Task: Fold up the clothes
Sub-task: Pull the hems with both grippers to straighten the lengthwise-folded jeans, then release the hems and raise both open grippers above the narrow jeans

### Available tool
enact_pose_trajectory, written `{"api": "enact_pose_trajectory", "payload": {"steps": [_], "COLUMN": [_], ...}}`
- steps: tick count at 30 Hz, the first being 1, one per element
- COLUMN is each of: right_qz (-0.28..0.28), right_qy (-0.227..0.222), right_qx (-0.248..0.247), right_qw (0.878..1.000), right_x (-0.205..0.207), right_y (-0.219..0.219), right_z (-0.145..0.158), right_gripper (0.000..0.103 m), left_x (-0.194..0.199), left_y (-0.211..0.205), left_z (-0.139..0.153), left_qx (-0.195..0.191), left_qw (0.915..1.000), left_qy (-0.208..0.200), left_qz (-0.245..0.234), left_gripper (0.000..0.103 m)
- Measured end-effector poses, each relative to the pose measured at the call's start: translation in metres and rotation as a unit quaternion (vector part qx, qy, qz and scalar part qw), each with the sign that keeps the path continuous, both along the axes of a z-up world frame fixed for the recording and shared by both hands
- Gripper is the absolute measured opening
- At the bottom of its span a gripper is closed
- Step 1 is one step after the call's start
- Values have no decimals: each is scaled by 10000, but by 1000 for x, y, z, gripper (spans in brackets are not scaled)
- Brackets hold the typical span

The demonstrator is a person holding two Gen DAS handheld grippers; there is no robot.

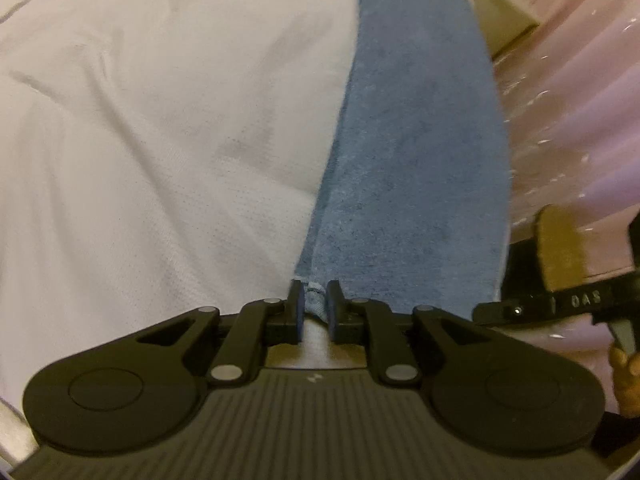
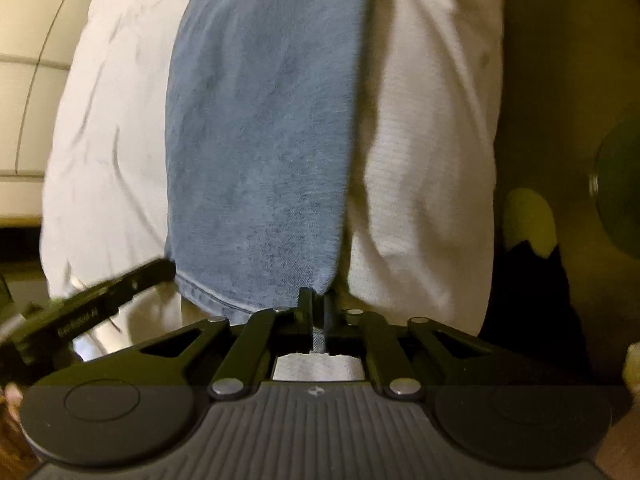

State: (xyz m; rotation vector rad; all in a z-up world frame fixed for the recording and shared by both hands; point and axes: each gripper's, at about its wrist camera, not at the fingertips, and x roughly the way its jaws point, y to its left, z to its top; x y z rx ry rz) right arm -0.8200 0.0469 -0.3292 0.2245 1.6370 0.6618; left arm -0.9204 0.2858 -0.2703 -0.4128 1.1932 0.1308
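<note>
A pair of blue jeans (image 1: 408, 152) lies stretched lengthwise over a white sheet (image 1: 140, 128). My left gripper (image 1: 314, 300) is shut on the hem corner of the jeans, with a fold of denim pinched between its pads. In the right wrist view the jeans (image 2: 260, 140) run away from me, and my right gripper (image 2: 318, 304) is shut on the other hem corner, a strip of denim showing behind the fingers. Each gripper appears at the edge of the other's view: the right one (image 1: 560, 304) at the right, the left one (image 2: 92, 300) at the left.
The white sheet (image 2: 420, 184) covers a bed. Pink fabric (image 1: 580, 100) hangs at the right of the left wrist view. A person's fingers (image 1: 626, 376) hold the right gripper's handle. A tiled floor (image 2: 24, 92) shows at the left, and a dark round object (image 2: 620, 184) at the far right.
</note>
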Motion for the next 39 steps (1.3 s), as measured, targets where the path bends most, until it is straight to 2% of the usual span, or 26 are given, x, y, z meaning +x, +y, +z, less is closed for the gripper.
{"api": "enact_pose_trajectory", "payload": {"steps": [2,3,5,8,9,12,14,16,19,23,29,34,39], "right_qz": [257,384,613,786,747,644,568,525,535,611,457,304,193], "right_qy": [-144,-229,-389,-426,-440,-766,-1127,-1472,-1832,-2123,-2587,-2827,-2930], "right_qx": [-121,-188,-497,-835,-875,-806,-602,-446,-368,-396,-335,-232,-155], "right_qw": [9995,9988,9961,9925,9924,9917,9902,9867,9809,9745,9643,9584,9558], "right_x": [-1,-1,-2,5,10,23,29,35,36,28,19,12,-8], "right_y": [5,7,9,1,-2,-15,-27,-34,-39,-53,-84,-112,-140], "right_z": [8,13,16,16,22,63,96,124,157,186,230,261,278], "right_gripper": [21,27,57,57,58,69,86,89,89,89,89,90,90], "left_x": [1,-1,-1,8,13,25,33,39,50,54,38,18,-12], "left_y": [-4,-7,-15,-26,-32,-47,-54,-60,-73,-96,-134,-169,-199], "left_z": [9,15,22,15,16,42,67,92,121,153,203,230,247], "left_qx": [247,439,913,1224,1223,1143,1046,994,1233,1289,1510,1666,1763], "left_qw": [9997,9990,9953,9856,9840,9866,9901,9924,9906,9905,9878,9842,9825], "left_qy": [36,77,328,1147,1281,1160,932,732,590,409,54,-188,-304], "left_qz": [12,10,-50,-193,-197,-140,-48,19,86,236,387,562,522], "left_gripper": [11,11,11,11,11,15,17,21,27,32,41,44,47]}}
